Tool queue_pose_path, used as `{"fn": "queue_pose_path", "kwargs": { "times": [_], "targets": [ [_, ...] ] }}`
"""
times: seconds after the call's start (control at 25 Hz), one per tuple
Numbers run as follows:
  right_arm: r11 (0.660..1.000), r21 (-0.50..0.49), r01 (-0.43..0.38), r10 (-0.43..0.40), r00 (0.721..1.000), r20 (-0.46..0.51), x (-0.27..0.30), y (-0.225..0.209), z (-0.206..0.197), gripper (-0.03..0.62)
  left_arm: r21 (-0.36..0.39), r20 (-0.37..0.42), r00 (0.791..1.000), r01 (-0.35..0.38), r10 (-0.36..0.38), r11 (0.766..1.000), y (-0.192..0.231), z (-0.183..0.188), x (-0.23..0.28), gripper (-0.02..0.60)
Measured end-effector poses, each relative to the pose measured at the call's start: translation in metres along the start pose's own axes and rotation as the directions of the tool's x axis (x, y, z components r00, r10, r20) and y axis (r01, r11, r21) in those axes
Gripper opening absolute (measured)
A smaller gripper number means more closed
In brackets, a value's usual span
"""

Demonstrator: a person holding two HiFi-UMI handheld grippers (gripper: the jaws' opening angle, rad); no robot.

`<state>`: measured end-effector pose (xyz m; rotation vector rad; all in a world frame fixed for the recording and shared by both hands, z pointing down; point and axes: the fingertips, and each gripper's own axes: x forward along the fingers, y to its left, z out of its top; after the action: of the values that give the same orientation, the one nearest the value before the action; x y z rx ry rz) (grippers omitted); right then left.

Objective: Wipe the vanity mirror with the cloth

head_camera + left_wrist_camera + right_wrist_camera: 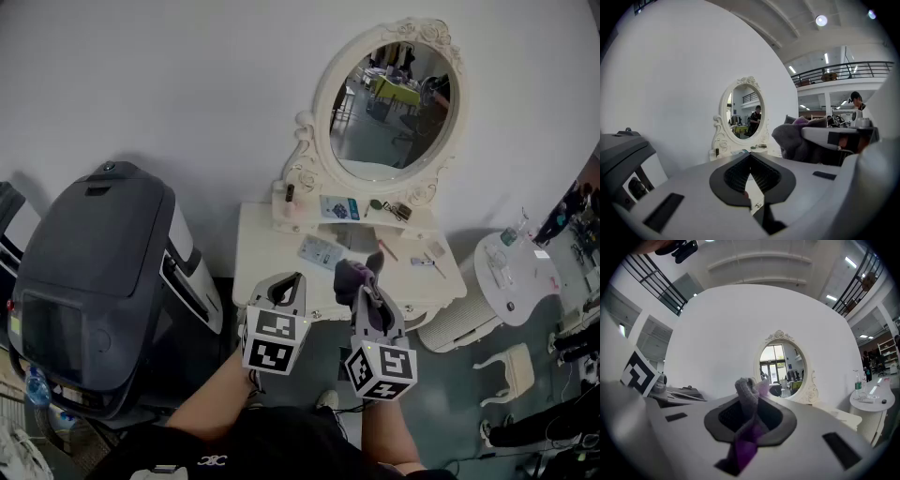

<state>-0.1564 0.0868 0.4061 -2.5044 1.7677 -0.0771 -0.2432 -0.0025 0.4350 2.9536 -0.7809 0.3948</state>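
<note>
The cloth point(351, 277), a grey and purple bundle, is clamped in the right hand-held gripper point(373, 279). The right gripper view shows its jaws pressed on a twisted fold that sticks up above them. It is held in the air over the near edge of the white tabletop point(267, 246), well short of the vanity mirror point(395, 105), which stands upright at the far side against the wall. The left hand-held gripper point(287, 281) hangs just to the left of the right one. Its jaws are closed on each other with nothing gripped, though a thin pale sliver low between the pads may only be the tabletop showing through. As I judge it, only the taking up of the cloth is done. The cloth is nowhere in contact with the glass, so all of the wiping is left, along with the reach across the tabletop to get there. Small cards and toiletries point(324, 251) lie between the cloth and the mirror's foot and would need to be passed over. Whether the glass carries any smears cannot be made out from here.
</note>
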Motion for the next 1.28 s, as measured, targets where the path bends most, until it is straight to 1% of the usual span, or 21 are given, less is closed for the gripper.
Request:
{"fn": "queue_pose_path", "kwargs": {
  "times": [0.12, 0.36, 0.52, 0.68, 0.8, 0.92, 1.12, 1.28],
  "targets": [
    [1.000, 0.005, 0.001, -0.002, 1.000, 0.003, -0.002, -0.005, 0.002, 0.053, -0.006, 0.000, 1.000, 0.006, -0.006, 1.000, -0.005, 0.002, 0.001, 0.006],
    [0.998, 0.062, -0.012, 0.011, 1.000, 0.009, -0.009, -0.021, 0.000, 0.054, 0.004, -0.013, 1.000, 0.016, -0.016, 1.000, -0.023, -0.001, 0.010, 0.006],
    [0.998, 0.061, -0.016, 0.015, 1.000, 0.018, -0.011, -0.039, 0.000, 0.054, 0.013, -0.012, 1.000, 0.010, -0.010, 1.000, -0.035, 0.001, 0.022, 0.006],
    [0.996, 0.074, -0.040, 0.039, 0.999, 0.016, -0.006, -0.063, -0.003, 0.054, 0.001, -0.023, 1.000, 0.000, 0.000, 1.000, -0.049, 0.002, 0.045, 0.006],
    [0.995, 0.065, -0.073, 0.072, 0.997, 0.025, 0.000, -0.092, 0.000, 0.054, 0.009, -0.021, 1.000, -0.014, 0.014, 1.000, -0.068, 0.011, 0.073, 0.006],
    [0.995, 0.057, -0.082, 0.080, 0.996, 0.027, 0.008, -0.130, 0.008, 0.054, 0.043, 0.000, 0.998, -0.059, 0.059, 0.997, -0.090, 0.027, 0.102, 0.006],
    [0.995, 0.044, -0.088, 0.085, 0.994, 0.066, 0.020, -0.199, 0.030, 0.054, 0.002, 0.021, 0.999, -0.048, 0.048, 0.999, -0.127, 0.059, 0.156, 0.006],
    [0.993, 0.035, -0.110, 0.109, 0.993, 0.040, 0.035, -0.238, 0.033, 0.054, -0.030, 0.025, 0.996, -0.089, 0.090, 0.996, -0.139, 0.072, 0.181, 0.006]
  ]
}}
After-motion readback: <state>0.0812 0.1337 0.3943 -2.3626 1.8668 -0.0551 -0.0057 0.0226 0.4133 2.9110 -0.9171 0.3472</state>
